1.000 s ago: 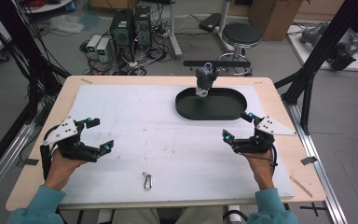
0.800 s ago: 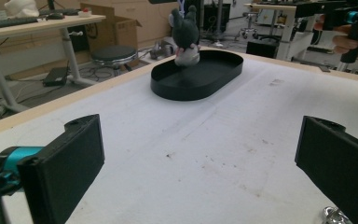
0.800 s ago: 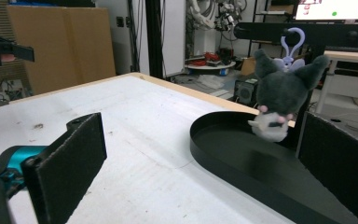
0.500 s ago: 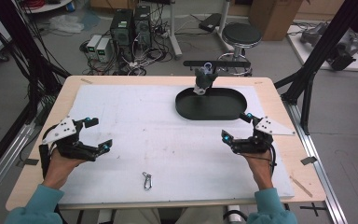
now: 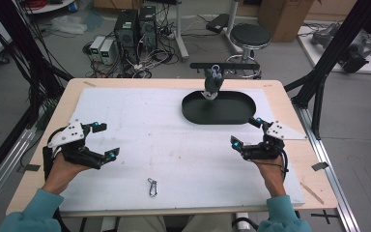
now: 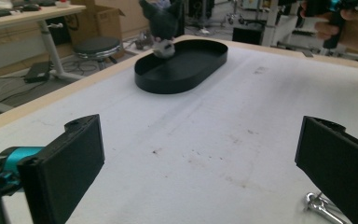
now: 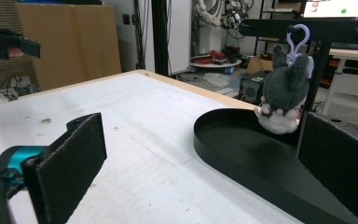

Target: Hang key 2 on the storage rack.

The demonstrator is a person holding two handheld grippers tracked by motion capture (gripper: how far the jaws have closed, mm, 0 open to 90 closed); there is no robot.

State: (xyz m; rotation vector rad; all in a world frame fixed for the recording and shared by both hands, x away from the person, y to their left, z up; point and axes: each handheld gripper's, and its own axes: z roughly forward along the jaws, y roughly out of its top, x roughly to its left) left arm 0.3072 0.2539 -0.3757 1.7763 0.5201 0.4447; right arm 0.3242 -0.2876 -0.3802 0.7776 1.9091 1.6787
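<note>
On the counter (image 5: 125,96), near its front edge, lies the carabiner (image 5: 152,186), untouched between left gripper (image 5: 107,140) and right gripper (image 5: 245,132), both jaws wide; I judge reaching it comes next

Both forearms come in from the near edge in teal sleeves. Left gripper (image 5: 103,140) sits low at the near left, jaws spread wide. Right gripper (image 5: 244,131) is at the near right, jaws also wide apart, angled towards the far left.
</note>
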